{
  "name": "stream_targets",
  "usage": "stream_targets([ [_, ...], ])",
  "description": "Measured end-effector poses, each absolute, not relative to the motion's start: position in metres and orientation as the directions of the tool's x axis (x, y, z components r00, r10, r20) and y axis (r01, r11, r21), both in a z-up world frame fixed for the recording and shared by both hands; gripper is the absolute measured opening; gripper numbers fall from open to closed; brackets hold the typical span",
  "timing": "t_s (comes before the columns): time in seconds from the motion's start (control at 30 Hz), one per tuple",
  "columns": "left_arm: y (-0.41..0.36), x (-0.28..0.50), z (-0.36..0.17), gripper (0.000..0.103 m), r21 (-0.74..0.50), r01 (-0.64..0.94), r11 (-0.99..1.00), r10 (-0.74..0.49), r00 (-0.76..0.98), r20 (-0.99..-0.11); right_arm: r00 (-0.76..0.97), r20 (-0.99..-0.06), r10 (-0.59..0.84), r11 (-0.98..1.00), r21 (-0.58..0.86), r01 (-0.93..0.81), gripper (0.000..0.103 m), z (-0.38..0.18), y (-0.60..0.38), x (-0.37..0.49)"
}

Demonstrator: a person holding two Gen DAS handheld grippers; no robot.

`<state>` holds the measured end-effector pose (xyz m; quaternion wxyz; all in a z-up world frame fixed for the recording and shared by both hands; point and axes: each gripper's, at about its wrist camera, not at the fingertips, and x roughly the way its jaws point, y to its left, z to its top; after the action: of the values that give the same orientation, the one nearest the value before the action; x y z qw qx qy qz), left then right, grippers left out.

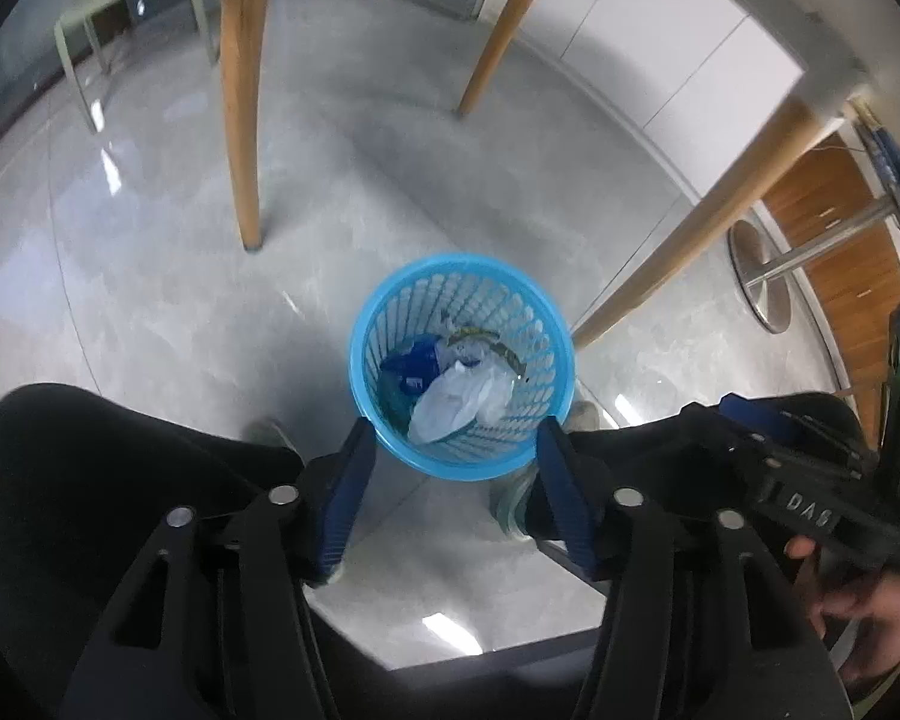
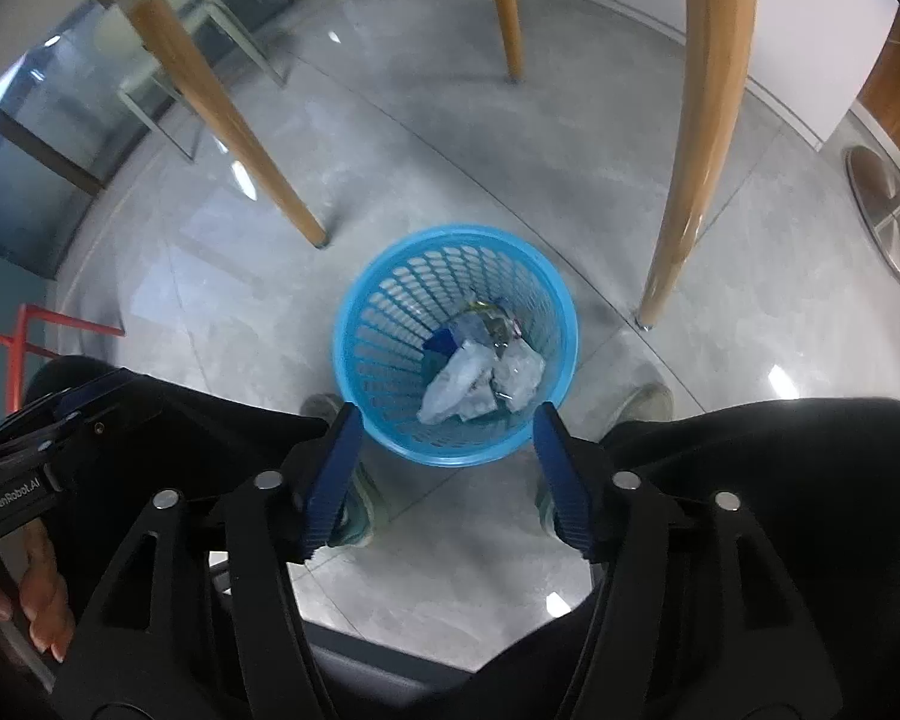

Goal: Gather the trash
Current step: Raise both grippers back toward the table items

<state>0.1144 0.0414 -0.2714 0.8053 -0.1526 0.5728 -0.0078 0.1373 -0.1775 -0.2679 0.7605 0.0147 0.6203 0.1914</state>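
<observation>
The round blue plastic mesh basket point(image 1: 462, 366) sits at centre frame on the grey floor, crumpled white wrappers point(image 1: 459, 399) inside. Left gripper point(image 1: 453, 483) and right gripper point(image 2: 447, 474) hang above, jaws open and empty; keep them clear of the rim.

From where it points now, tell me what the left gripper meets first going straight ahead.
Most likely the blue basket on the floor: the open left gripper aims into it, toward the crumpled white plastic inside. Nothing shows between, though depth is unclear.
</observation>
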Motion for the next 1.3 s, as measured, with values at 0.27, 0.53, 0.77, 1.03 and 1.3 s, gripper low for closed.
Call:
stream_targets([
  [0.27, 0.05, 0.085, -0.205, 0.061, -0.274, -0.109, 0.956, -0.192, 0.476, -0.858, 0.288, -0.89, 0.354, 0.902, 0.244, -0.355, 0.068, -0.192, -0.187, 0.112],
  [0.53, 0.059, 0.071, -0.124, 0.071, -0.312, -0.047, 0.949, -0.216, 0.622, -0.753, 0.465, -0.793, 0.394, 0.892, 0.208, -0.401, 0.073, -0.094, -0.198, 0.099],
  [0.77, 0.052, 0.066, -0.079, 0.078, -0.231, -0.017, 0.973, -0.15, 0.713, -0.685, 0.559, -0.727, 0.4, 0.895, 0.179, -0.408, 0.079, -0.04, -0.201, 0.1],
  [1.03, 0.057, 0.065, -0.042, 0.094, -0.172, 0.022, 0.985, -0.125, 0.779, -0.615, 0.609, -0.685, 0.4, 0.896, 0.152, -0.418, 0.087, -0.009, -0.204, 0.103],
  [1.3, 0.06, 0.076, -0.016, 0.097, -0.085, 0.034, 0.996, -0.077, 0.819, -0.569, 0.628, -0.67, 0.395, 0.901, 0.149, -0.408, 0.094, 0.007, -0.197, 0.121],
])
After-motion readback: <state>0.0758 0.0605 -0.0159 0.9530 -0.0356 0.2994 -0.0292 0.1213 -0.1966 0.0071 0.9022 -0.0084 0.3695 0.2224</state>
